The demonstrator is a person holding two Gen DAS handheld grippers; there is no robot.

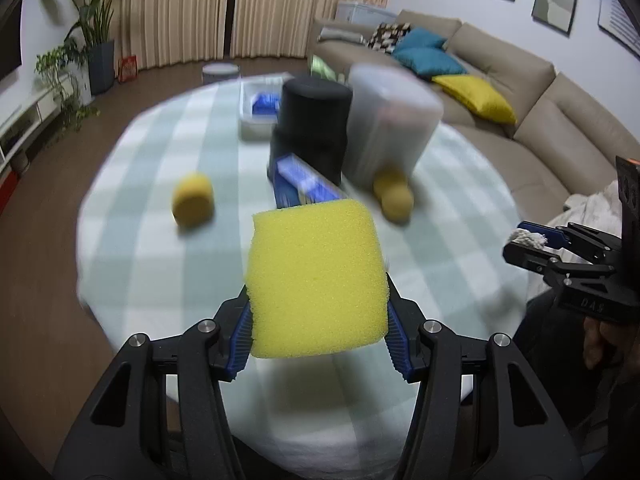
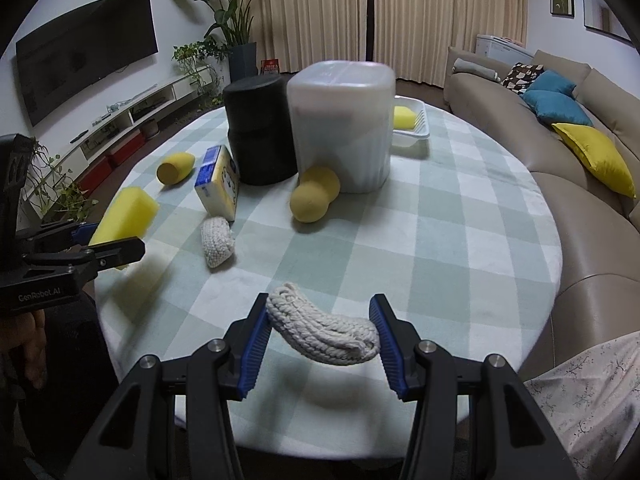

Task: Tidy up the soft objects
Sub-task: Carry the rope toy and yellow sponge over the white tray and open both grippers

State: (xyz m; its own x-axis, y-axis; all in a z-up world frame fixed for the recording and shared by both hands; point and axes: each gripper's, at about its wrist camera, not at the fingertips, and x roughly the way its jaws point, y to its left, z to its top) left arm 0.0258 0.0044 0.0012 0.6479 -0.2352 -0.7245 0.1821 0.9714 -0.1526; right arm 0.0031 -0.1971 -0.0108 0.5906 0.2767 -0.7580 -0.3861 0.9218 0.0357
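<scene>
My left gripper (image 1: 320, 316) is shut on a square yellow sponge (image 1: 316, 280) and holds it above the near part of the round checked table (image 1: 160, 264); the sponge also shows in the right wrist view (image 2: 124, 214). My right gripper (image 2: 320, 332) is shut on a white knitted rope piece (image 2: 320, 330) above the table's near edge; it also shows in the left wrist view (image 1: 528, 240). A second white knitted piece (image 2: 217, 242), a yellow dumbbell-shaped sponge (image 2: 314, 196) and a yellow cylinder sponge (image 2: 174, 168) lie on the table.
A black cylinder container (image 2: 258, 128) and a white ribbed container (image 2: 342, 124) stand mid-table. A blue and yellow tissue pack (image 2: 218, 182) leans by the black one. A white tray (image 2: 412, 128) with a yellow sponge sits behind. A beige sofa (image 2: 580, 200) is on the right.
</scene>
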